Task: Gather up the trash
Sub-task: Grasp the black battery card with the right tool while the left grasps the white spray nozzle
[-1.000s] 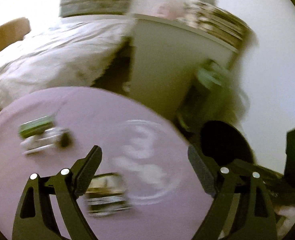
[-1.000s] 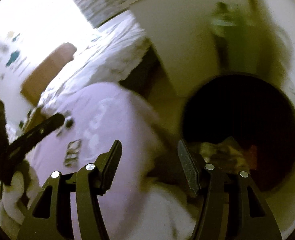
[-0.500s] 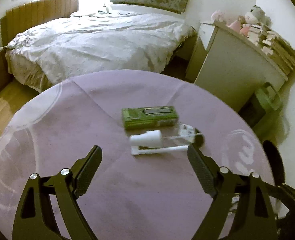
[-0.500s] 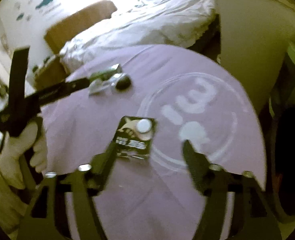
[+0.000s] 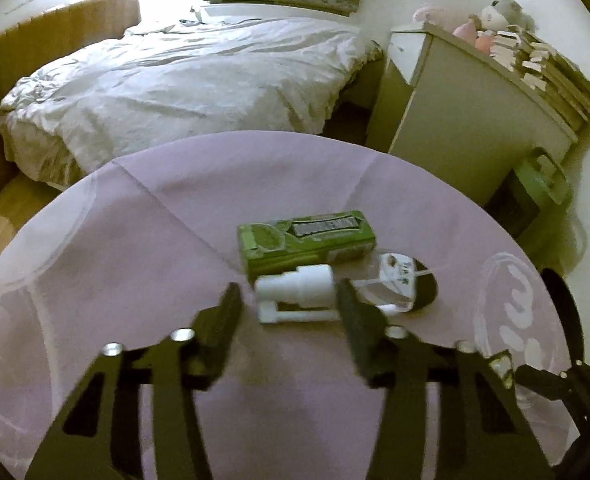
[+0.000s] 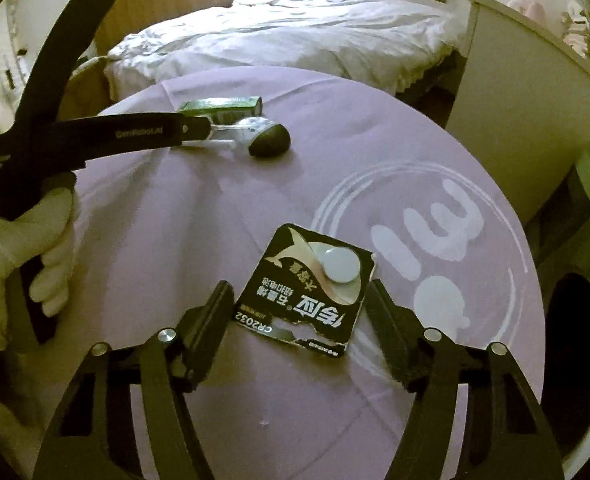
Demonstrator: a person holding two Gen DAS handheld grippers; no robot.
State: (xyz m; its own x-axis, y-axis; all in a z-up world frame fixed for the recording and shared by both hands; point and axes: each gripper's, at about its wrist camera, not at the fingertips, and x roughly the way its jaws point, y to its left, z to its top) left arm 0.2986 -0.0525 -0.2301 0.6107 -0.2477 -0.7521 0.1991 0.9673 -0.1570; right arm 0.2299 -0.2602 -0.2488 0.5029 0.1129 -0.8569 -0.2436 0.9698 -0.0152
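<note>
Between the right gripper's (image 6: 297, 312) spread jaws the torn battery card (image 6: 309, 288) is bracketed; it lies flat on the purple tablecloth (image 6: 375, 140), button cell uppermost, near edge level with the fingertips. Nothing is gripped yet. The card's longer side runs roughly along the finger axis, tilted slightly, so closure would be across its width. Lying flat, an edge must be caught first, which is judged the tricky part.

The left gripper (image 5: 287, 312) is also held open and empty, aimed at the white spray applicator (image 5: 295, 292), which lies crosswise just ahead of the fingertips. The green box (image 5: 305, 240) lies touching or just behind it, long axis also crosswise; a clear blister with dark backing (image 5: 405, 284) lies to its right.

The card is nearer the right gripper, the cluster nearer the left. The dark bin opening (image 6: 573, 344) is seen at the table's right edge.
</note>
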